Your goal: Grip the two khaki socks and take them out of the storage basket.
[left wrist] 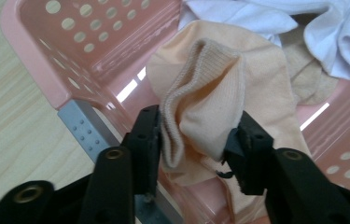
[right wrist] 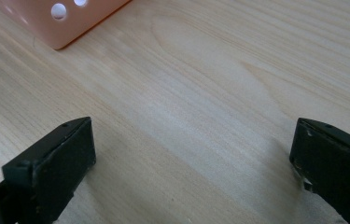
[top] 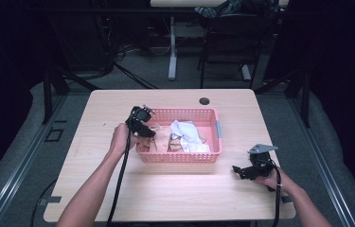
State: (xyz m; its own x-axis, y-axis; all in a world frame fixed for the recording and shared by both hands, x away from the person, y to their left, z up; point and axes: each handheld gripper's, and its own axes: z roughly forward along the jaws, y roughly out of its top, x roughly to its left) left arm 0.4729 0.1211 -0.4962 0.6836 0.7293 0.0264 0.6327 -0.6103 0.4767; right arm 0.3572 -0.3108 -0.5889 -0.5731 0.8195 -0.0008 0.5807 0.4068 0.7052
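A pink perforated basket (top: 180, 158) stands mid-table, holding socks. My left gripper (top: 147, 131) reaches over its left rim. In the left gripper view, the left gripper (left wrist: 196, 135) has both jaws pressed on the bunched cuff of a peach sock (left wrist: 210, 84) inside the basket (left wrist: 70, 42). White socks (left wrist: 331, 37) and a tan one (left wrist: 310, 77) lie further in. My right gripper (top: 239, 171) rests low over the wooden table (top: 175, 194) at the front right. Seen in its own view, the right gripper (right wrist: 193, 154) stands open over bare wood, with a basket corner (right wrist: 65, 23) ahead.
A round cable hole (top: 204, 100) sits near the table's far edge. Black cables trail from both grippers toward the near edge. Beyond the table stand desk legs (top: 172, 47) and dark stands on a grey floor.
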